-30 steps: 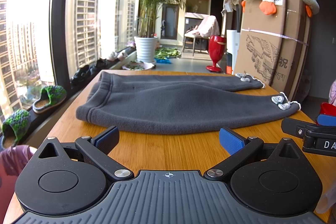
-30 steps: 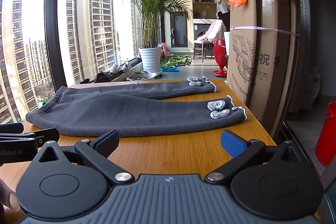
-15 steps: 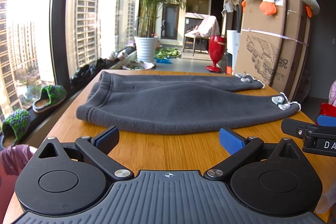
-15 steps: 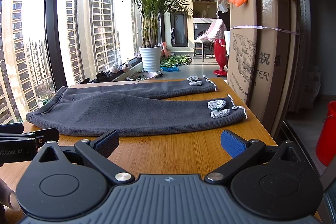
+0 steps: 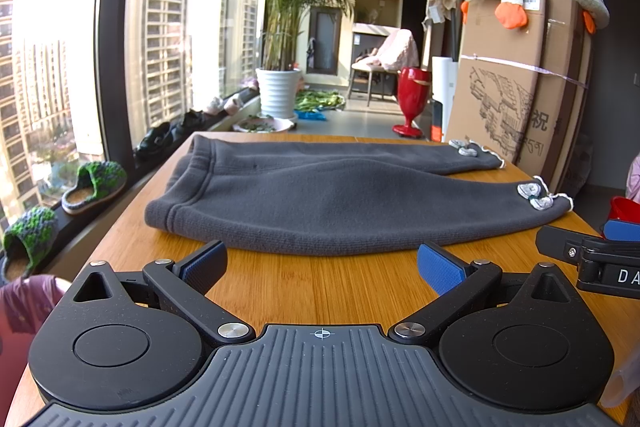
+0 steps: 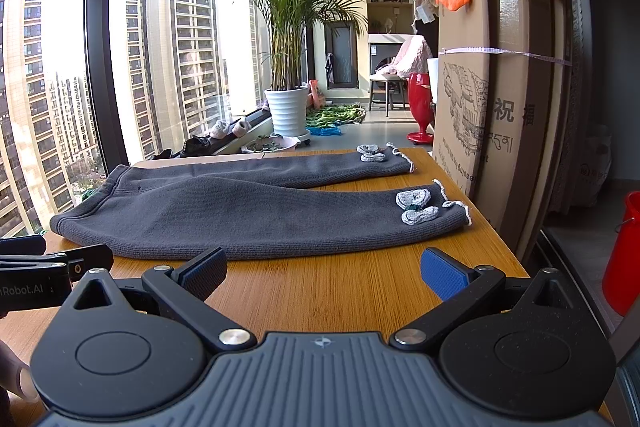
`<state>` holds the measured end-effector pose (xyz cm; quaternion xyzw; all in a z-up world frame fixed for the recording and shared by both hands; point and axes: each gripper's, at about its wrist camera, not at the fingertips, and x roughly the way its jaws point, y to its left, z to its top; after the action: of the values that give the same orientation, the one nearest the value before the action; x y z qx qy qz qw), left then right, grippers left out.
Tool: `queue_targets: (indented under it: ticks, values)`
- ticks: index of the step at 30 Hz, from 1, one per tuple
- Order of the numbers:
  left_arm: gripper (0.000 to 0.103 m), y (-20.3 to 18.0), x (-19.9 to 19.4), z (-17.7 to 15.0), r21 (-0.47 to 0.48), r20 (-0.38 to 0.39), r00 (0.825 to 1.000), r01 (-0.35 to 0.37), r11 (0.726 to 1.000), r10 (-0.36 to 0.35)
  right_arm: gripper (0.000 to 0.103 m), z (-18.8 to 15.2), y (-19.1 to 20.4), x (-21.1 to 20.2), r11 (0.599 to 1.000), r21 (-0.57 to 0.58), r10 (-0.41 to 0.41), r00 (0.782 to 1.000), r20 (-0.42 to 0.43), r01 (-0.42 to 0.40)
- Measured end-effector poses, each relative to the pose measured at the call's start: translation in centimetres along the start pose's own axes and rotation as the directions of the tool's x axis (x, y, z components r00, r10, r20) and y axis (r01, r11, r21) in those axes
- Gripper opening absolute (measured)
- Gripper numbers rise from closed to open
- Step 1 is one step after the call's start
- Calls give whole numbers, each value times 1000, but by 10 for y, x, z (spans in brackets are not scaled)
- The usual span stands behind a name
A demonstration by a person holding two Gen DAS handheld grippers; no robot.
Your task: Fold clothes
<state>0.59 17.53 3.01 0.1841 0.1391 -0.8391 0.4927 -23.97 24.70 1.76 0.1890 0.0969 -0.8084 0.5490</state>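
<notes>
Dark grey fleece trousers (image 5: 340, 199) lie flat on the wooden table (image 5: 320, 287), waistband to the left, both legs spread to the right with grey patches near the cuffs (image 5: 536, 195). They also show in the right wrist view (image 6: 248, 211). My left gripper (image 5: 322, 265) is open and empty, just short of the trousers' near edge by the waist half. My right gripper (image 6: 324, 267) is open and empty, in front of the near leg. Each gripper's side shows in the other's view: the right one (image 5: 592, 259), the left one (image 6: 44, 275).
A tall cardboard box (image 6: 500, 99) with a plush toy on top stands against the table's right edge. A window (image 5: 60, 47) with slippers on the sill runs along the left. A potted palm (image 5: 280, 91) and a red stool (image 5: 412, 99) stand beyond the table.
</notes>
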Motion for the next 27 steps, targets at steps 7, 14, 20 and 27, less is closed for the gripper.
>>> queue_targets:
  ticks: [7,14,20,27]
  values:
    - [103,0,0,0,-2,-1,1000,0,1000,0,103,0,0,-1,1000,1,1,1000,-1,-1]
    - [103,0,2,-1,-4,-3,1000,0,1000,0,103,-1,0,0,1000,2,2,1000,-2,-2]
    - [103,5,7,0,-22,-26,998,49,999,-49,103,1,-5,6,999,27,44,998,-37,-43]
    - [103,21,60,41,-57,-142,970,190,980,-196,103,32,-14,50,990,-18,134,987,-89,-136]
